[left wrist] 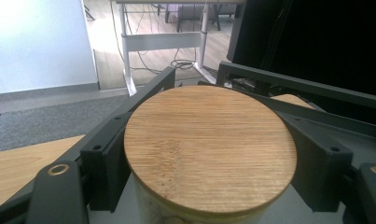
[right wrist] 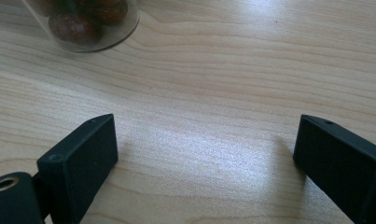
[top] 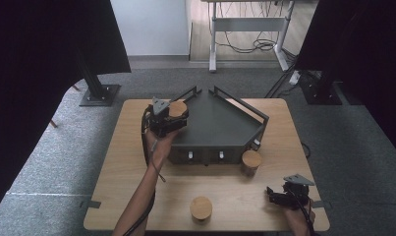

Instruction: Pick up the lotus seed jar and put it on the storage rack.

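Note:
My left gripper [top: 176, 118] is shut on a glass jar with a round bamboo lid [top: 178, 107], held at the left corner of a dark grey angled tray [top: 217, 123]. In the left gripper view both black fingers [left wrist: 106, 161] press the sides of the jar [left wrist: 209, 144] just under the lid, with the tray's rails [left wrist: 288, 84] behind it. My right gripper [top: 271, 194] rests low at the table's front right. Its jaws stand wide apart in the right gripper view [right wrist: 209, 149], with bare wood between them.
A second lidded jar [top: 251, 162] stands in front of the tray's right corner. A third one [top: 201, 208] sits near the front edge. A glass jar of brown round things [right wrist: 85, 21] shows ahead of the right gripper. A desk frame [top: 247, 24] and cables stand beyond the table.

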A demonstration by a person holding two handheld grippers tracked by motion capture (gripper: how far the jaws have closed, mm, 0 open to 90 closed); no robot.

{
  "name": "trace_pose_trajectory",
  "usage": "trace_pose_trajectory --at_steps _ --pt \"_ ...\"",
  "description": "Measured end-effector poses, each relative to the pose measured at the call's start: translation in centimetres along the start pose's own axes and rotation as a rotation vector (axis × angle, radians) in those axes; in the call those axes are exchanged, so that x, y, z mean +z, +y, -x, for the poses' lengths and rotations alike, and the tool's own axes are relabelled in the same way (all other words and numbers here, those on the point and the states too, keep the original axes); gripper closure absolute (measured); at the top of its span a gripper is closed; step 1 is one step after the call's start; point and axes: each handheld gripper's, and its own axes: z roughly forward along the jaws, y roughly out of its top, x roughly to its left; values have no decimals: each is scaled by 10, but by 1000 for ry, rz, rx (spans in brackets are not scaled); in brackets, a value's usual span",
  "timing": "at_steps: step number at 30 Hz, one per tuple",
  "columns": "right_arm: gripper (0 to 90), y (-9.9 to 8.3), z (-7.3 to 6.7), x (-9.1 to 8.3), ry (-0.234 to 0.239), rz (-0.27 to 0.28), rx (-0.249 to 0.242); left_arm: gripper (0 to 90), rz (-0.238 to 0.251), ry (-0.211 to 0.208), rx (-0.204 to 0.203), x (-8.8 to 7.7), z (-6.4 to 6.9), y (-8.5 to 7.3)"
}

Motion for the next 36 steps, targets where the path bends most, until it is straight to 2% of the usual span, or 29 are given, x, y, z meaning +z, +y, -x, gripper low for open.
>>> trace_pose_trajectory --at_steps 13,25,36 --pt "57 0 0 0 1 0 -1 238 12 3 -18 14 -1 -10" --pt "57 0 0 0 5 -1 -3 238 15 11 1 20 0 -19" --pt "57 0 0 0 6 0 -6 237 -4 20 16 23 3 -20"
